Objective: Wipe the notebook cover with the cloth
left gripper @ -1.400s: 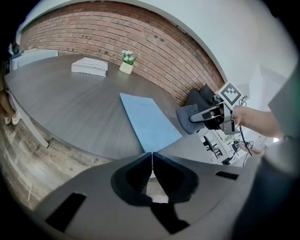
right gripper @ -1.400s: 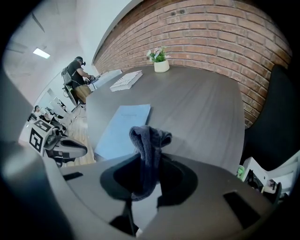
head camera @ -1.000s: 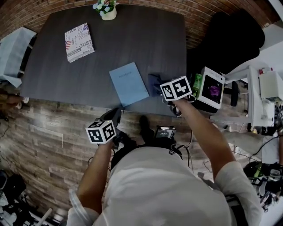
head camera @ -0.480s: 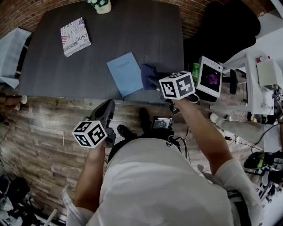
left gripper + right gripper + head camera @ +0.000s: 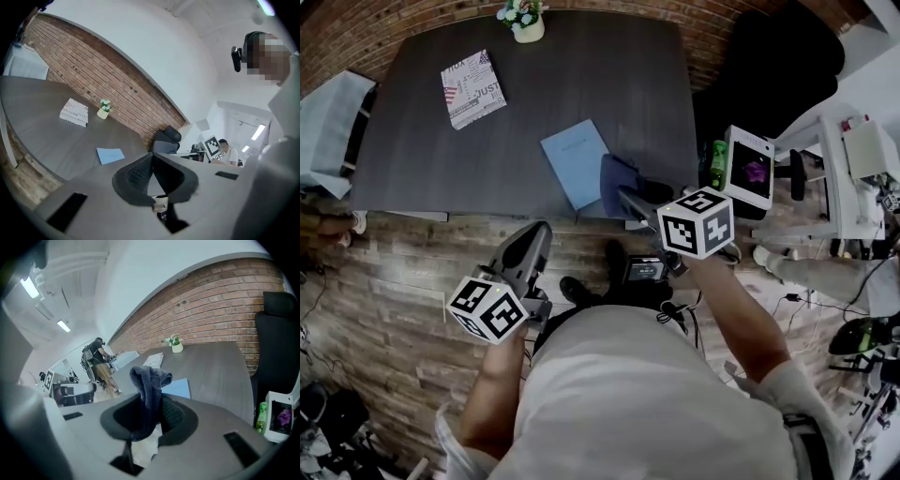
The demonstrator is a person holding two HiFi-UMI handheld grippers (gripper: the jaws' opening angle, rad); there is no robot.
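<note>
- On the left part of the desk (image 5: 422, 159) lie a patterned book (image 5: 473, 89) and a flower pot (image 5: 525, 21). Both are well apart from the work and unlikely to be disturbed.
- Short of the desk's near edge hangs the left gripper (image 5: 151, 157), touching neither desk nor notebook. With nothing pinning the notebook, a wiping stroke could probably push it along. Its jaws are pressed together on nothing.
- Near the front edge, right of centre, the blue notebook (image 5: 576, 161) lies flat and closed. A stroke pulled toward the person could slide it off the desk.
- Just right of the notebook is the dark cloth (image 5: 149, 378), pinched in a bunch between the jaws of the right gripper (image 5: 151, 404), with a fold standing out past the tips. I cannot tell whether it touches the cover.
- So narrow a grip might let the cloth drag out under friction. If the wad folds aside, the hard jaw tips could scrape the cover.
</note>
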